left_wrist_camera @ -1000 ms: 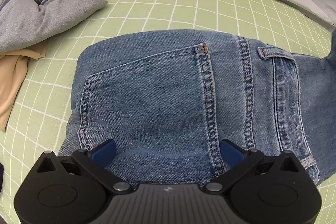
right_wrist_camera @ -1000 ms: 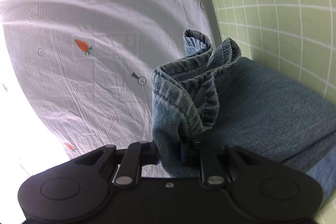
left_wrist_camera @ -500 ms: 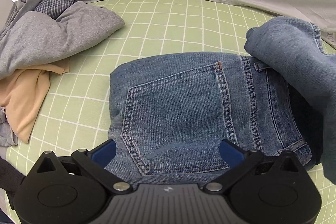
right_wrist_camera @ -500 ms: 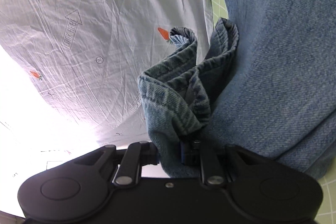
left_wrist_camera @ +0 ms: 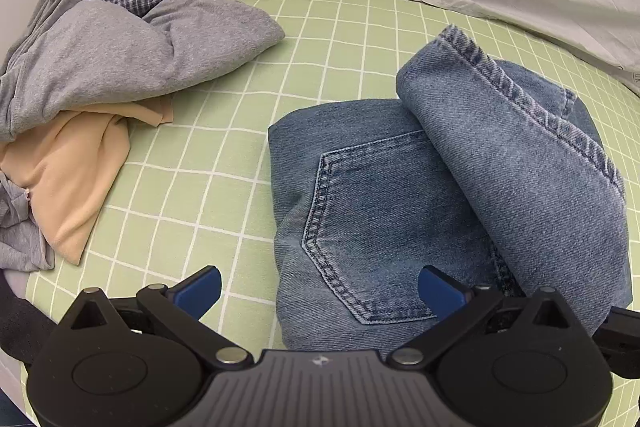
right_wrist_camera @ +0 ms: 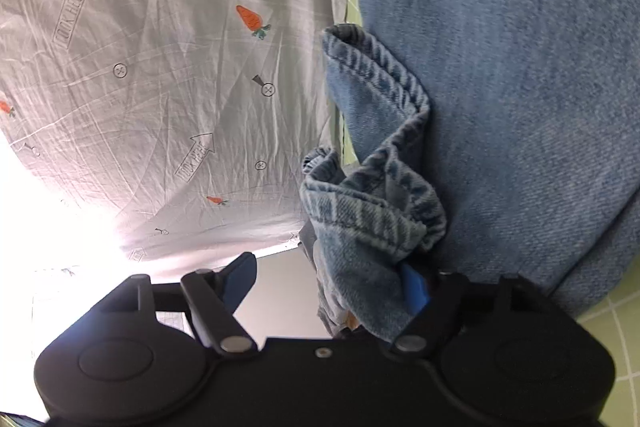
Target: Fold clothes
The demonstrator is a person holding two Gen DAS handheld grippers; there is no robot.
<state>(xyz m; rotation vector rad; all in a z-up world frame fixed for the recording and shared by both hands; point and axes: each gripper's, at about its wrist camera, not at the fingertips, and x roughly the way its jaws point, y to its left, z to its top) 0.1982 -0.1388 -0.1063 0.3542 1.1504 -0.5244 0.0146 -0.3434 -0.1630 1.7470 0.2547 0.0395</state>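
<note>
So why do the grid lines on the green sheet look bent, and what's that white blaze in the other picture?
Left wrist view: the fisheye lens bows the green sheet grid; lighting is even and the jeans are sharp. Right wrist view: backlight through the white sheet overexposes the lower left, and the close denim looks soft.

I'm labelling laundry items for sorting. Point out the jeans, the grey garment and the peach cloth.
jeans (left_wrist_camera: 376, 211): left wrist view, on the back pocket.
grey garment (left_wrist_camera: 120, 63): left wrist view, on its crumpled middle.
peach cloth (left_wrist_camera: 68, 171): left wrist view, on its flat middle.
</note>
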